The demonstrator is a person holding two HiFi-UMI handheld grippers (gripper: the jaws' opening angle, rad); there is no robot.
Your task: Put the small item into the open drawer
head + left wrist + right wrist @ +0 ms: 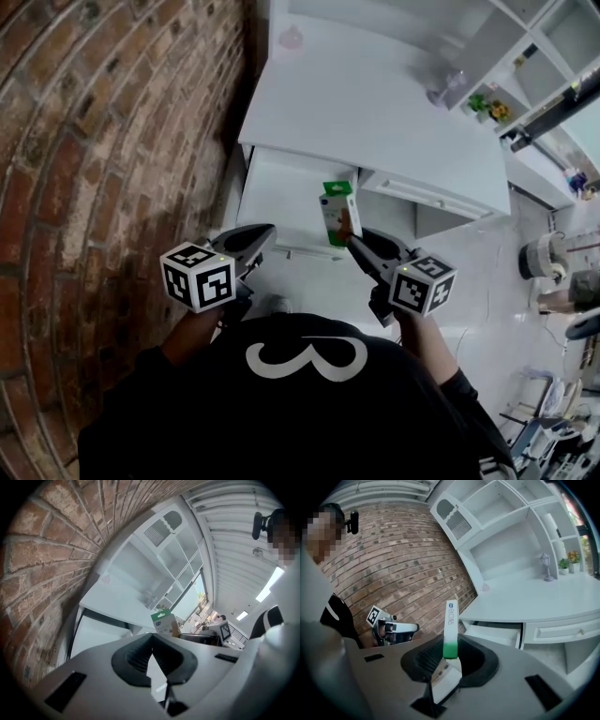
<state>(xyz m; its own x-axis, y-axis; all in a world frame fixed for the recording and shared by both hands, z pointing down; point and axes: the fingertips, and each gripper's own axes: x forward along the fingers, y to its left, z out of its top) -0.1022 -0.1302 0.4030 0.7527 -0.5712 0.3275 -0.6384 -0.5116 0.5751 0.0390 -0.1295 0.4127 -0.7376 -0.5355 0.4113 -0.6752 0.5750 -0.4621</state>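
Observation:
A small white box with a green top (339, 214) stands upright in my right gripper (357, 246), whose jaws are shut on its lower part. In the right gripper view the box (450, 629) shows edge-on between the pads. It hangs just over the front right corner of the open white drawer (286, 192), which is pulled out of the white desk (366, 103). The drawer (497, 633) also appears ahead of the right gripper. My left gripper (258, 239) hovers at the drawer's front left, shut with nothing in it; its pads (140, 656) meet.
A brick wall (94, 141) runs along the left of the desk. A small lamp-like ornament (448, 86) and a pink object (292, 38) stand on the desktop. A closed drawer (422, 195) lies right of the open one. Shelves with potted plants (487, 106) rise behind.

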